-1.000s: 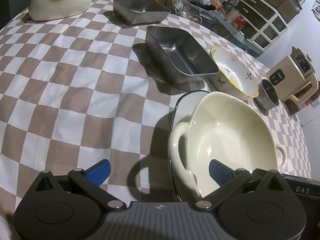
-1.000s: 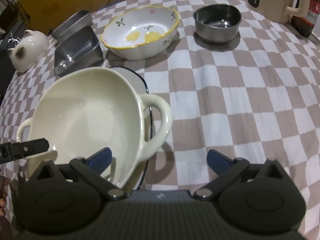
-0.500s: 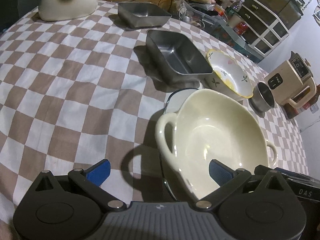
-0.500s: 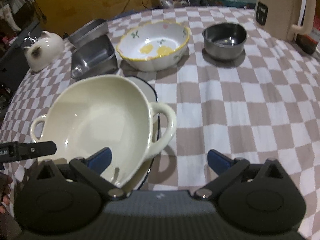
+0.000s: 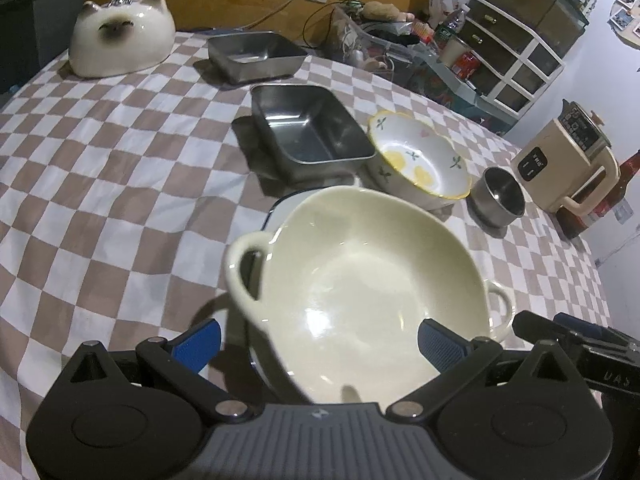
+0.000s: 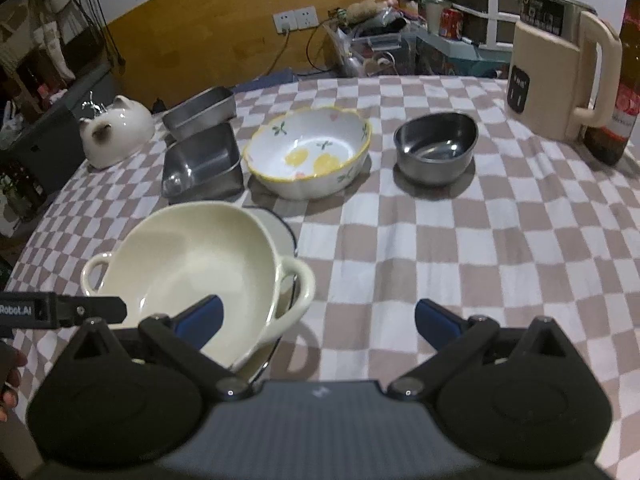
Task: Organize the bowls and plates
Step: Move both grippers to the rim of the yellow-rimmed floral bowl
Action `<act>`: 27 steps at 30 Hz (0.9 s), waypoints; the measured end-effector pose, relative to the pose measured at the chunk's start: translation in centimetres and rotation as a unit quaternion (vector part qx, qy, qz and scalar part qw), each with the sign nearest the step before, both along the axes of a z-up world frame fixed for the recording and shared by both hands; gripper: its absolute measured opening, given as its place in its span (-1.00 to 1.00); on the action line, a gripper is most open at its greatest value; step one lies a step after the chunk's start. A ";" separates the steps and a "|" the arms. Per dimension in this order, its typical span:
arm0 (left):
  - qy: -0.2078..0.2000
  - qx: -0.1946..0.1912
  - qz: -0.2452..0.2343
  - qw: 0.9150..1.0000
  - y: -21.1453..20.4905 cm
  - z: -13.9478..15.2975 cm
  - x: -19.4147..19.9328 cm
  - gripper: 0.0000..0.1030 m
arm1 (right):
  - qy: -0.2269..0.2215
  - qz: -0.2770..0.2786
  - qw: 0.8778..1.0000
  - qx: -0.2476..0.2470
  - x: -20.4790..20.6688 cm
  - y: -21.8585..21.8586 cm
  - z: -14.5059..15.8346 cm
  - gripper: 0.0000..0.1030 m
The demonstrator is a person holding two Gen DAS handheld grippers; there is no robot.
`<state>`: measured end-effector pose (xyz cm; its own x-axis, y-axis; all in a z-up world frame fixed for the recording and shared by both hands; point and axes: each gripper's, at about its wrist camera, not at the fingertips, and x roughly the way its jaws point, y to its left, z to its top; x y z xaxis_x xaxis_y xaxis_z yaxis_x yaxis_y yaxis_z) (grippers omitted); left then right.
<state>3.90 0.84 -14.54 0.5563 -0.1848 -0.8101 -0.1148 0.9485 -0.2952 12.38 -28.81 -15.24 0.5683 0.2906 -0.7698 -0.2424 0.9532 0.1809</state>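
A cream two-handled bowl (image 5: pixel 360 276) (image 6: pixel 188 264) rests tilted on a white plate with a dark rim (image 5: pixel 282 206) (image 6: pixel 280 222) on the checked tablecloth. My left gripper (image 5: pixel 320 342) is open, with the bowl's near rim between its blue pads and no pad touching it. My right gripper (image 6: pixel 318 318) is open too; its left pad hangs over the bowl by the right handle (image 6: pixel 298 284). Beyond stand a flowered bowl with a yellow rim (image 5: pixel 420 160) (image 6: pixel 308 152) and a small steel bowl (image 5: pixel 500 196) (image 6: pixel 436 148).
Two steel rectangular pans (image 5: pixel 312 132) (image 5: pixel 252 56) sit behind the plate, and a white cat-shaped ceramic (image 5: pixel 120 40) at the far left. A beige kettle (image 6: pixel 560 76) and a dark bottle (image 6: pixel 616 80) stand at the right edge. Cluttered shelves lie past the table.
Both grippers have drawn back and risen, so the bowl looks smaller and more of the room shows. The bowl stays on the plate. Both jaws stayed open.
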 end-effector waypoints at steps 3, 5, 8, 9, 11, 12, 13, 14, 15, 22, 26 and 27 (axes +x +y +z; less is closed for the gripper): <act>-0.006 0.006 0.001 1.000 -1.2 0.8 0.3 1.00 | -0.011 0.004 1.000 0.005 0.6 -0.8 0.5 0.99; -0.012 0.008 0.002 1.000 -2.0 1.4 0.5 1.00 | -0.017 0.006 1.000 0.009 1.1 -1.5 0.9 0.99; -0.023 0.007 0.012 1.000 -3.2 2.3 1.1 1.00 | -0.020 0.007 1.000 0.015 2.1 -2.5 1.3 0.99; -0.025 0.005 0.019 0.999 -3.6 2.6 1.3 1.00 | -0.021 0.008 1.000 0.016 2.5 -2.7 1.5 0.99; -0.028 -0.002 0.031 0.999 -4.2 3.0 1.7 1.00 | -0.026 0.009 0.999 0.018 2.9 -3.2 1.8 0.99; -0.029 -0.004 0.039 0.999 -4.6 3.2 2.0 1.00 | -0.026 0.011 0.999 0.018 3.3 -3.5 2.0 0.99; -0.032 -0.004 0.049 0.998 -4.9 3.4 2.2 1.00 | -0.026 0.012 0.999 0.019 3.6 -3.6 2.1 0.99; -0.037 -0.003 0.058 0.998 -5.3 3.6 2.3 1.00 | -0.024 0.016 0.999 0.021 3.9 -3.9 2.2 0.99; -0.041 -0.002 0.065 0.997 -5.6 3.7 2.5 1.00 | -0.023 0.020 0.999 0.024 4.3 -4.3 2.4 0.99; -0.051 0.001 0.103 0.993 -7.8 4.4 4.3 1.00 | -0.032 0.049 0.998 0.018 7.8 -5.8 3.0 0.99; -0.044 -0.013 0.127 0.991 -8.6 4.1 5.8 1.00 | -0.034 0.068 0.997 0.018 10.3 -6.0 3.3 0.99; -0.041 -0.016 0.132 0.990 -8.8 3.9 6.1 1.00 | -0.037 0.074 0.996 0.017 11.0 -6.0 3.3 0.99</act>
<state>10.02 -7.96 -10.59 0.6515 -0.0487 -0.7570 -0.3318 0.8791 -0.3421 23.40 -34.85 -11.95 0.5721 0.4006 -0.7157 -0.3931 0.8998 0.1894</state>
